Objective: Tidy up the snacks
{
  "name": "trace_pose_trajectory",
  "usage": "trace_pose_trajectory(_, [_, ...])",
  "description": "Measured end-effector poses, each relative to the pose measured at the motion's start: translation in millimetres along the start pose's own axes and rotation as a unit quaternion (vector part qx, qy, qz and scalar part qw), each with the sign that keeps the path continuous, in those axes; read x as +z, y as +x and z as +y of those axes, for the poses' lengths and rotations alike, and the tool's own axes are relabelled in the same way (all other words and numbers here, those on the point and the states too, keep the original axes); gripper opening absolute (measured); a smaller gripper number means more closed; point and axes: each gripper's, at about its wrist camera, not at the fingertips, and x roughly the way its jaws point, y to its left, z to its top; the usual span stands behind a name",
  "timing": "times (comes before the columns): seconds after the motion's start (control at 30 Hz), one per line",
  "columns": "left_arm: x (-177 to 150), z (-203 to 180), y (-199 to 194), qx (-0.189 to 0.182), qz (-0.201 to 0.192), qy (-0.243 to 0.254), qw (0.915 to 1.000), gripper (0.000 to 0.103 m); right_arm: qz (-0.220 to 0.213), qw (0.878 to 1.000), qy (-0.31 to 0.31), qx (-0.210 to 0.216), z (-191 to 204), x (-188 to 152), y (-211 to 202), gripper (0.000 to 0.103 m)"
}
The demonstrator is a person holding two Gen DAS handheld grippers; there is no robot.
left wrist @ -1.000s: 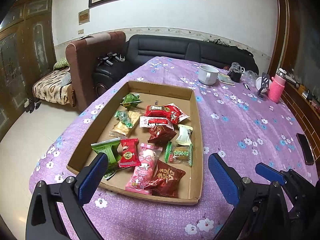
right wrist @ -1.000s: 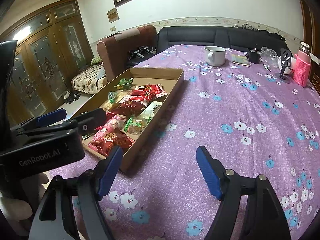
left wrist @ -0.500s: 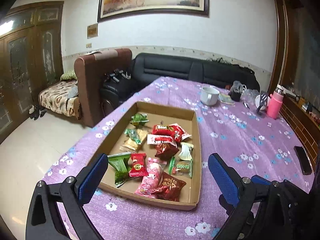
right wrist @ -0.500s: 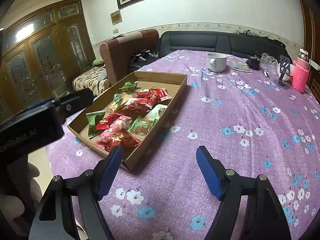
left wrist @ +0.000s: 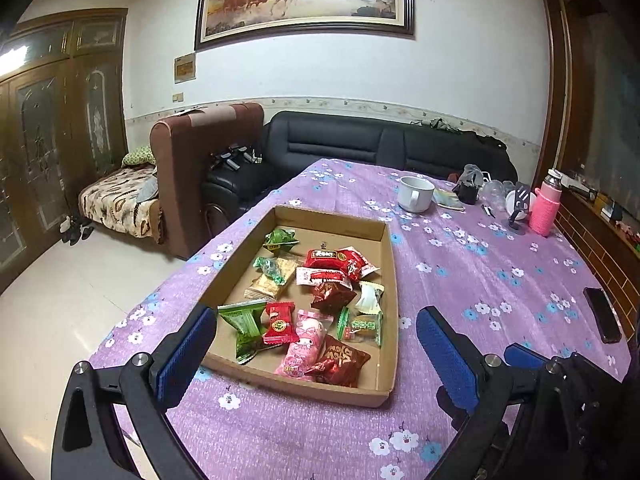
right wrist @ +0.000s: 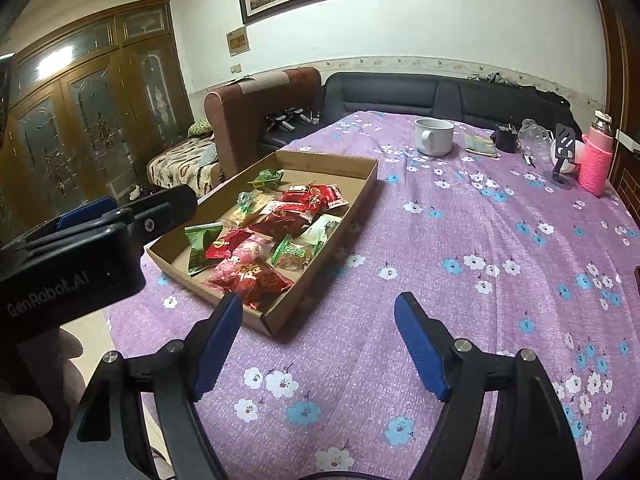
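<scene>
A shallow cardboard tray point(left wrist: 390, 276) lies on the purple flowered tablecloth and holds several wrapped snacks: red packets point(left wrist: 340, 258), green packets point(left wrist: 244, 318), a pink packet point(left wrist: 306, 334) and a dark red packet point(left wrist: 340, 360). The tray also shows in the right wrist view point(right wrist: 360, 184). My left gripper point(left wrist: 316, 354) is open and empty, raised above the tray's near end. My right gripper point(right wrist: 320, 344) is open and empty, above bare cloth to the right of the tray's near corner. The left gripper body point(right wrist: 80, 256) shows at the left of the right wrist view.
A white mug point(left wrist: 416, 199), a pink bottle point(left wrist: 546, 208), a phone stand point(left wrist: 520, 210) and small items stand at the table's far end. A black phone point(left wrist: 602, 314) lies at the right edge. A brown armchair point(left wrist: 208, 168) and black sofa point(left wrist: 360, 148) stand beyond.
Both grippers have lifted and pulled back from the tray, so the tray looks smaller and farther. Both stayed open and empty. The snacks have not moved.
</scene>
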Motion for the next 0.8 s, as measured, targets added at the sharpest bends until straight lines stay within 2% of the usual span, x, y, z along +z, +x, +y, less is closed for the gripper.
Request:
trace_pose_trajectory(0.3, [-2.1,-0.2,-1.6,0.007,-0.007,0.002,0.9999,0.101,0.001,1.000,0.000,0.001,1.0,-0.5,-0.5,0.079])
trace_pose_trajectory(0.37, [-2.5,-0.9,-10.0,0.025,-0.035,0.005,0.9991,0.101,0.001,1.000,0.000,0.002,1.2,-1.0,-1.0,0.079])
trace_pose_trajectory(0.47, [-3.0,-1.8,-36.9,0.039,-0.109,0.006,0.9933,0.102,-0.003,1.000,0.000,0.005,1.8,-1.1,-1.8,0.079])
trace_pose_trajectory(0.53, [-2.6,-0.3,-53.8,0.019,-0.151,0.001,0.9884,0.102,-0.007,1.000,-0.001,0.008,2.9,-1.4,-2.8,0.079])
trace_pose_trajectory(0.57, [-1.5,1.7,-55.8,0.008,-0.156,-0.001,0.9877,0.102,-0.009,1.000,-0.001,0.010,3.8,-1.7,-3.3,0.079])
trace_pose_trajectory(0.63, [2.9,2.2,-51.2,0.016,-0.141,0.006,0.9898,0.102,-0.012,1.000,-0.004,0.011,5.9,-2.5,-3.8,0.079])
trace_pose_trajectory(0.7, [2.4,-0.5,-43.7,0.059,-0.127,0.022,0.9900,0.102,-0.016,1.000,-0.009,0.011,6.2,-1.8,-3.7,0.079])
trace_pose_trajectory(0.73, [1.7,-2.3,-43.3,0.068,-0.129,0.028,0.9889,0.102,-0.020,1.000,-0.012,0.011,7.6,-1.8,-4.9,0.079])
trace_pose_trajectory(0.77, [0.4,-3.1,-43.5,0.070,-0.133,0.033,0.9881,0.102,-0.023,1.000,-0.014,0.012,7.5,-1.4,-5.3,0.079])
trace_pose_trajectory(0.8, [0.2,-2.0,-43.6,0.055,-0.132,0.032,0.9892,0.102,-0.026,0.999,-0.015,0.012,7.0,-1.2,-5.5,0.079])
